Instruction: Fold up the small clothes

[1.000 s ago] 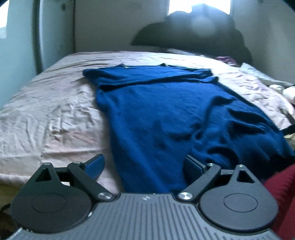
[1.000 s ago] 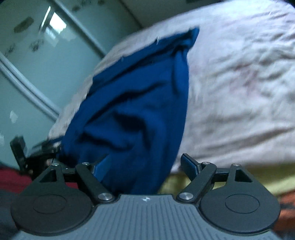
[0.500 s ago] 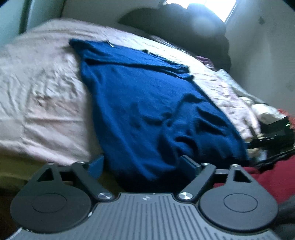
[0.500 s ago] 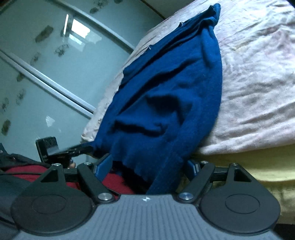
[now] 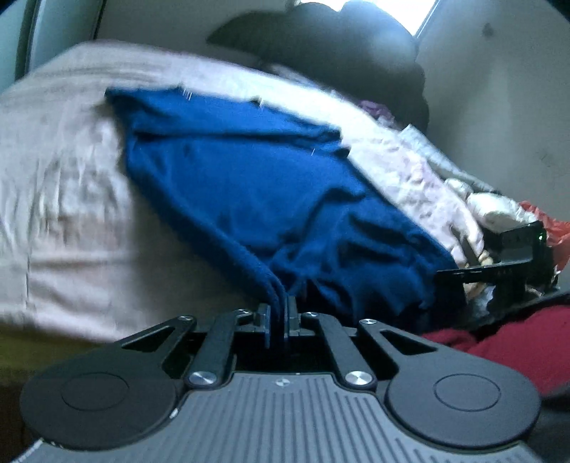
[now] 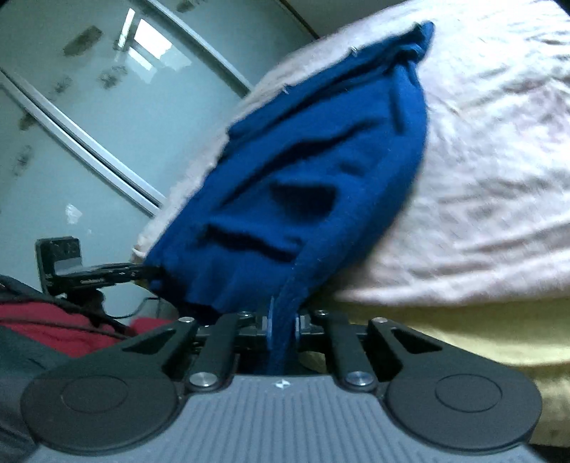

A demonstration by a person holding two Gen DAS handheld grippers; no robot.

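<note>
The blue sweater (image 5: pixel 249 185) lies spread on the bed (image 5: pixel 64 199), its hem at the bed's near edge. The left gripper (image 5: pixel 279 313) has its fingers clamped on one hem corner. The right gripper (image 6: pixel 283 320) is closing its fingers on the other.

a bed (image 5: pixel 64 199) w/ a wrinkled pale pink sheet (image 6: pixel 498 171) fills the room's middle, a yellowish layer (image 6: pixel 445 331) showing under the sheet at the near edge; frosted sliding glass panels (image 6: pixel 89 107) w/ pale metal frames stand beside it; a dark rounded headboard (image 5: pixel 320 46) sits at the far end under a bright window (image 5: pixel 388 10); plain off-white wall (image 5: pixel 506 107) to the right; light dim and bluish.
</note>
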